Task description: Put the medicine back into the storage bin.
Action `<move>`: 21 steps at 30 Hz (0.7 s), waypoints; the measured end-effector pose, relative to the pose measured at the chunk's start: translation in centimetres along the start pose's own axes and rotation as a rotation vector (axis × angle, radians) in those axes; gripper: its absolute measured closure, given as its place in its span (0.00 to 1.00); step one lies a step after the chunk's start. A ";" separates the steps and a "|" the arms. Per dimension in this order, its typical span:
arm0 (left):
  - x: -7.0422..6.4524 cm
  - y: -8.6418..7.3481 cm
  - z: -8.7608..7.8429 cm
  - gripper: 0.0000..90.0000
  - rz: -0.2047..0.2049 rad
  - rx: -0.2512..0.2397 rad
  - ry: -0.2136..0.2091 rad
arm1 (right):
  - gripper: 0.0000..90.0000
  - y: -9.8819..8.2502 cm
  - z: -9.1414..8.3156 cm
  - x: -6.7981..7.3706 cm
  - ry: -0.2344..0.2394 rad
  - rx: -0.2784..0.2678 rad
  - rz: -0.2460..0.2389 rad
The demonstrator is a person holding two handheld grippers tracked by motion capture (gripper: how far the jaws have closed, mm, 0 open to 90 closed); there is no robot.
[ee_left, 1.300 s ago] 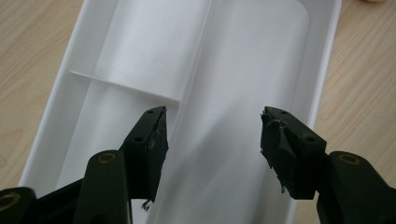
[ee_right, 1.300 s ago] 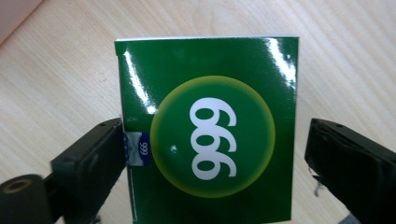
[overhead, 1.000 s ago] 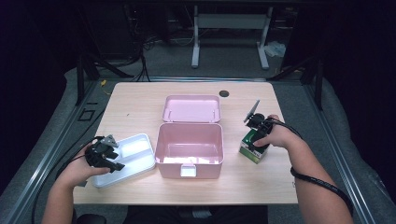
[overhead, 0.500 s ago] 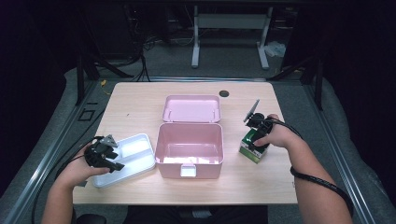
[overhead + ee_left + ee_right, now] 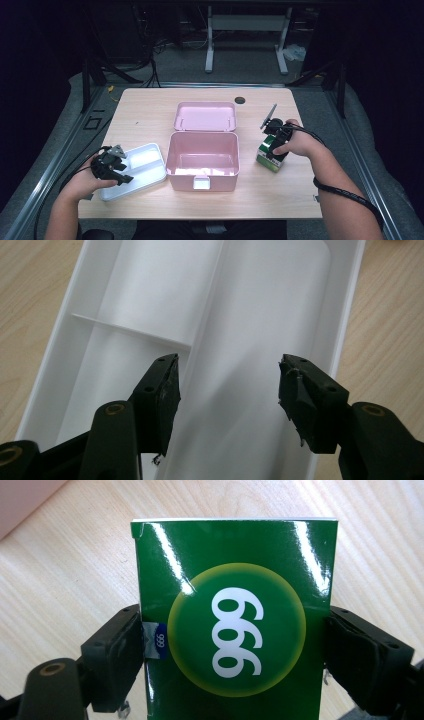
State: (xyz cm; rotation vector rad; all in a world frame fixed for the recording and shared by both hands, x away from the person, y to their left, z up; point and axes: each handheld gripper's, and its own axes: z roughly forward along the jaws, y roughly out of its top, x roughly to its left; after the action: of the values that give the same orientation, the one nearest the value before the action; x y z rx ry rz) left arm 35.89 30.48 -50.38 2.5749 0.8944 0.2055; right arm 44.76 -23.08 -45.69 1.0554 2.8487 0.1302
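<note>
Wooden table [image 5: 150, 112]: right claw [image 5: 232, 645] clamped on green box [image 5: 235, 620] beside open pink case [image 5: 202, 155]; left claw [image 5: 227, 385] apart over white tray [image 5: 270, 300].

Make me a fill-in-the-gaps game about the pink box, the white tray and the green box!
1. The pink box has its lid ____.
2. The right gripper is closed on the ____ box.
3. The left gripper hovers with open jaws over the ____ tray.
4. The big number on the held box is ____.

Missing words: open; green; white; 999
</note>
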 end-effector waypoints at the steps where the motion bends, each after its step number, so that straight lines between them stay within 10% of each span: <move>1: 0.0 0.0 0.0 0.46 0.000 -0.001 0.000 | 0.17 0.0 -0.2 0.0 -0.002 -0.001 -0.006; 11: 0.0 0.0 0.1 0.47 0.005 0.004 -0.004 | 0.18 0.3 -4.0 0.8 -0.019 -0.016 -0.101; 21: 0.0 0.0 0.2 0.47 0.007 0.007 -0.006 | 0.18 1.2 -8.9 3.1 -0.039 -0.046 -0.334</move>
State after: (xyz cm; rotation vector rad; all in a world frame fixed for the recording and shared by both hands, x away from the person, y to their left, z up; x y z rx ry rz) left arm 35.94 30.39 -50.54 2.5842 0.8849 0.1967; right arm 42.11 -20.53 -36.95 0.5546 2.9199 0.1440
